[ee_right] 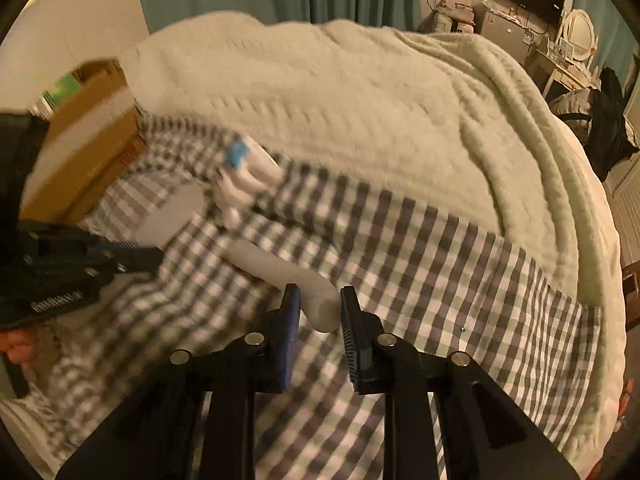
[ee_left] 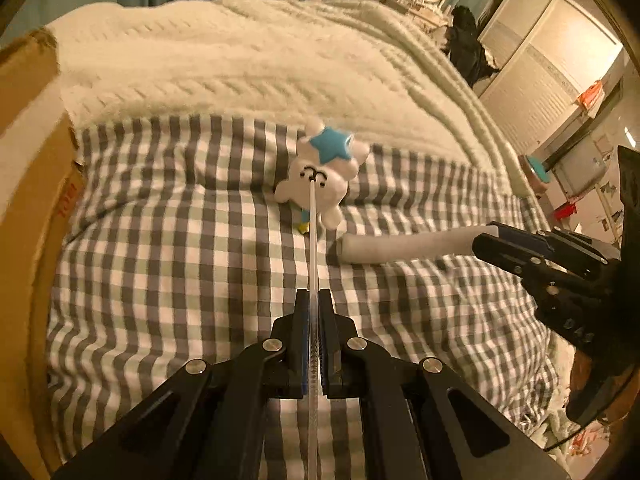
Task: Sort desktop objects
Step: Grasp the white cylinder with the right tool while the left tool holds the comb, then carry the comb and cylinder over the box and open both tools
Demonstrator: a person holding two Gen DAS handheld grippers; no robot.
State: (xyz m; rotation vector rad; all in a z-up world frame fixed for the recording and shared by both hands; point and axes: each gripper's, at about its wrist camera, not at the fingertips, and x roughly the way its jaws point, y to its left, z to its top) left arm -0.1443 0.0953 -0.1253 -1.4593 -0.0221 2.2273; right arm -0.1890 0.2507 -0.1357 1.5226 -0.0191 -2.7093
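L gripper (ee_left: 314, 300): jaws pressed together on a thin clear stick (ee_left: 313, 240); a white toy (ee_left: 318, 178) with blue star sits at the stick's far end, over the checked sheet (ee_left: 180, 240) near mid-bed, by the edge of the cream blanket (ee_left: 240, 60).

R gripper (ee_right: 318, 304): jaws part-spread around one end of a white roll (ee_right: 280, 268); right pad at the roll, left side blurred, so firm pinch not confirmed.

Step, judged: pick-up of both items. Next calls for a secure hold on roll, then carry toward the box (ee_left: 28, 160) at the bed's left edge, probably.

Roll: soft-looking, pale, cylindrical, lying on sheet.
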